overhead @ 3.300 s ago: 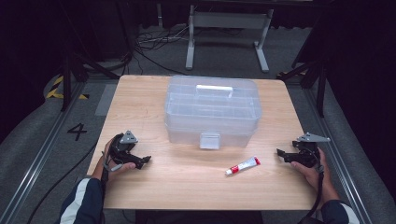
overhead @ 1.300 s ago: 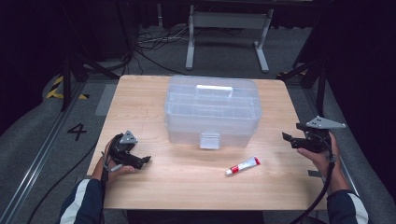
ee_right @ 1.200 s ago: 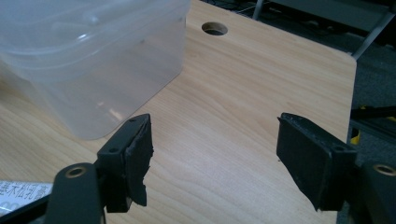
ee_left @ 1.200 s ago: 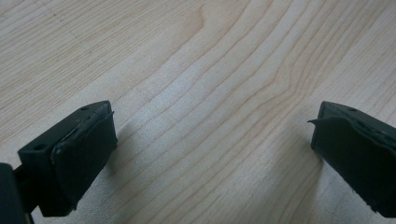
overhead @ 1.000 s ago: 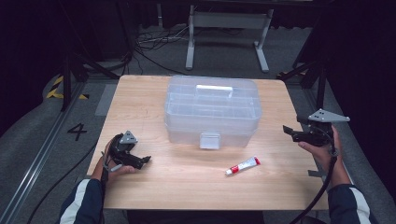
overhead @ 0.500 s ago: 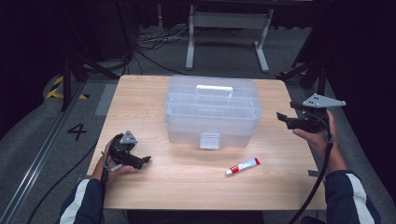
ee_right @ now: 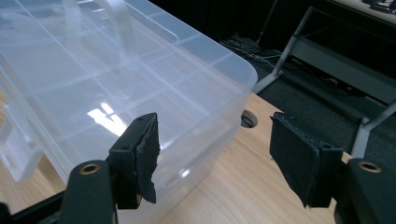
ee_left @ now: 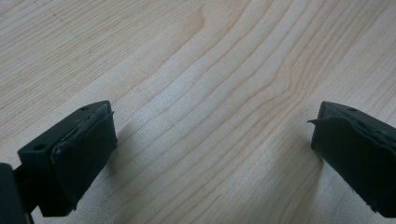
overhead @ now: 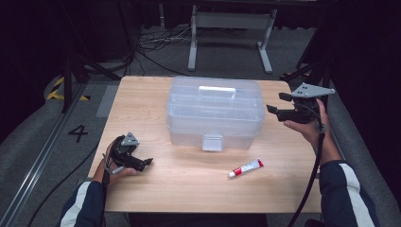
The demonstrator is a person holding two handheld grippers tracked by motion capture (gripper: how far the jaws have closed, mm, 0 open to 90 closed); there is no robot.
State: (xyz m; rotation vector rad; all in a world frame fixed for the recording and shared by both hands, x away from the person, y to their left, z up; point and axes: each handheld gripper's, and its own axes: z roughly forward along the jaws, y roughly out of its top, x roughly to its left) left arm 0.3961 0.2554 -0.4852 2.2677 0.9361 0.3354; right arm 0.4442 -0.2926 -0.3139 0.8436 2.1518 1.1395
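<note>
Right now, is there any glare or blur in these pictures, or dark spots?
High view: table well lit, surroundings nearly black. Right gripper view: a white glare patch on the clear plastic box, jaws slightly soft. Left gripper view: wood grain sharp in the middle, the near jaws a little blurred, soft shadow beneath the left one.

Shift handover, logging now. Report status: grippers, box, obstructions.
Right gripper open, empty, jaws just been closing a little, raised beside clear plastic box. Left gripper open, empty, low on table. Box lid shut. Tube lies in front, clear of both.
</note>
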